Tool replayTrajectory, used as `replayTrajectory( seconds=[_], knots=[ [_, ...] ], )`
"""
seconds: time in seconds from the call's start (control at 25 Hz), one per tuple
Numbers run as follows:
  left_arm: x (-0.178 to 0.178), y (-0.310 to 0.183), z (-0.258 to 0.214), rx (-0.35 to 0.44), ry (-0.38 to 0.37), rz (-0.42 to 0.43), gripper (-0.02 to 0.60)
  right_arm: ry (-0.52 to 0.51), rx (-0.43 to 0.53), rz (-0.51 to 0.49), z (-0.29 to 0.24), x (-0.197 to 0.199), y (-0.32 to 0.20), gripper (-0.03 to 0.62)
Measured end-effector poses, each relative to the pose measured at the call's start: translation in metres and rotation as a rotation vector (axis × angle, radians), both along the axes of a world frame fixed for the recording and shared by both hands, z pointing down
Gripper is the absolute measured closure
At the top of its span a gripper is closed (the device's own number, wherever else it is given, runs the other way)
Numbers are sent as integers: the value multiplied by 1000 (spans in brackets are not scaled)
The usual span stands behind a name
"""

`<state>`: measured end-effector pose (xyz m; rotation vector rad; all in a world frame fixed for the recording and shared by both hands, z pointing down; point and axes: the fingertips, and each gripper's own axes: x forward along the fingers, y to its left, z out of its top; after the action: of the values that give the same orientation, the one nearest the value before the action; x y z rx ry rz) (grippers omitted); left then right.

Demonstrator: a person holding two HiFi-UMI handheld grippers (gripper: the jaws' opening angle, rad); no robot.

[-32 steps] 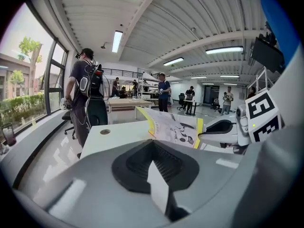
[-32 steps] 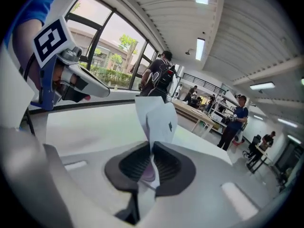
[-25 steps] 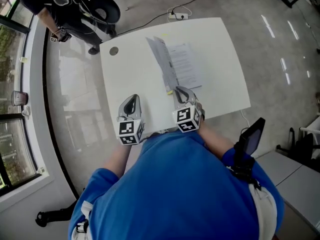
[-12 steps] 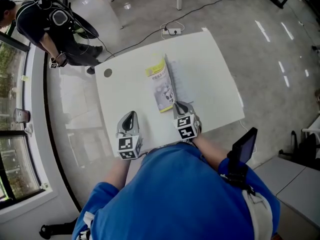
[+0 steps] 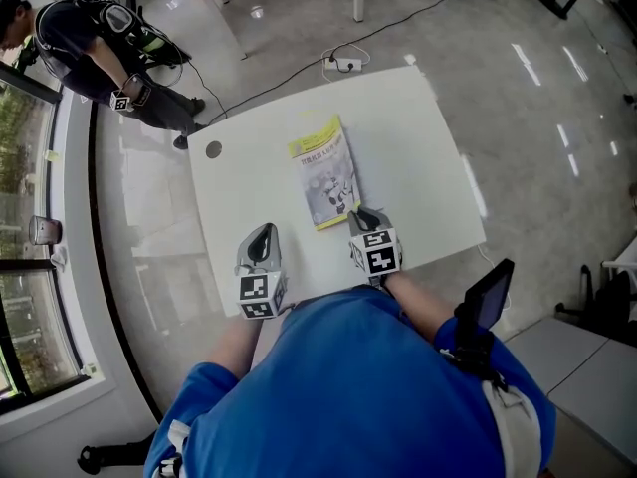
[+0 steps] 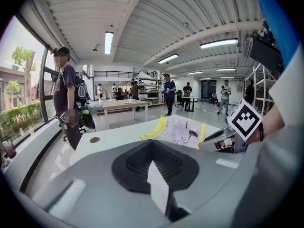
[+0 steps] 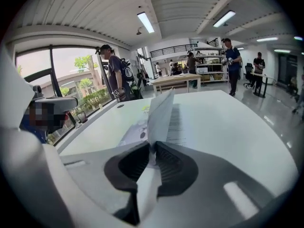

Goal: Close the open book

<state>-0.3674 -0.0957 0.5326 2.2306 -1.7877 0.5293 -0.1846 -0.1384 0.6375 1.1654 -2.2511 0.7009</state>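
Observation:
The book [image 5: 326, 172] lies on the white table [image 5: 418, 118], its yellow and grey cover facing up in the head view. My right gripper [image 5: 366, 217] is at the book's near right corner. In the right gripper view a thin leaf of the book [image 7: 161, 113] stands on edge, pinched between the jaws of the right gripper [image 7: 153, 151], with a printed page beside it. These jaws have just been opening slightly, with the leaf still between them. My left gripper [image 5: 261, 239] hovers shut and empty over the table's near edge, left of the book [image 6: 178, 131].
A round grommet [image 5: 213, 150] sits in the table's far left corner. A person [image 5: 100, 38] stands beyond it by the window. A power strip [image 5: 346, 64] and cable lie on the floor behind the table. A dark device [image 5: 488, 292] hangs at my right side.
The raised half of the book has swung over to the left and come down, so the cover now shows. My right gripper followed it down; the left moved slightly.

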Motion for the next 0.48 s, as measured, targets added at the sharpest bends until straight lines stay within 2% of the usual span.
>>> replayTrajectory(
  seconds=[0.12,0.32,0.48],
  knots=[
    [4,-1,-1,-2,-1,2,575,-49,-45,22,1,3,-1,556],
    [12,-7,0,-1,-2,12,575,-131,-147,116,11,20,-11,556],
    [15,-7,3,-2,-4,12,575,-159,-179,117,17,23,-10,556]
  ],
)
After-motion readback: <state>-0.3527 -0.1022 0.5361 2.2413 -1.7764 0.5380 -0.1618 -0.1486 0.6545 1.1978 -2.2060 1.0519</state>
